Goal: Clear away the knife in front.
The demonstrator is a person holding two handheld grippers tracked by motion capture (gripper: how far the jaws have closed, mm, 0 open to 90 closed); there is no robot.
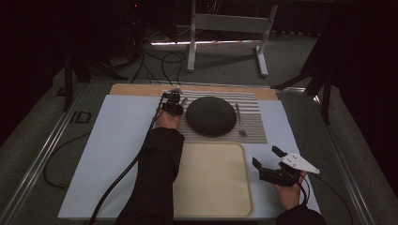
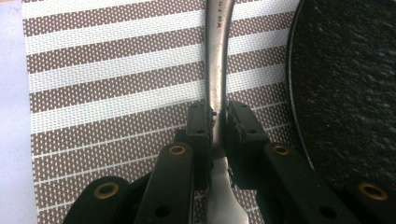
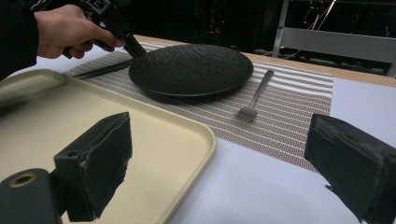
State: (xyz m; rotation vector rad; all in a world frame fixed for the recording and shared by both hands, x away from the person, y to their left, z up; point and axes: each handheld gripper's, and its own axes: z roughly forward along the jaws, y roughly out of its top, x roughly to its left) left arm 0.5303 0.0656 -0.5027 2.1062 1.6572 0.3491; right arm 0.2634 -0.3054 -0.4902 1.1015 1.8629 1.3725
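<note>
A silver knife point(image 2: 215, 60) lies on the striped placemat point(image 2: 116, 93) just left of the dark round plate point(image 1: 211, 116). My left gripper point(image 2: 218, 116) is shut on the knife's shaft, with both pads pressed against the metal. In the high view that gripper point(image 1: 173, 104) sits at the plate's left edge. A fork point(image 1: 239, 119) rests on the placemat to the right of the plate. My right gripper point(image 1: 265, 156) hovers open and holds nothing beside the right rim of the cream tray point(image 1: 211, 178). The right gripper view looks past its wide-apart jaws to the plate point(image 3: 191, 69) and fork point(image 3: 256, 98).
The cream tray point(image 3: 70, 112) lies in front of the placemat on a pale blue sheet point(image 1: 117, 140) that covers the table. A cable point(image 1: 117, 183) trails from the left gripper along the sleeve. A metal stand point(image 1: 225, 28) is beyond the table's far edge.
</note>
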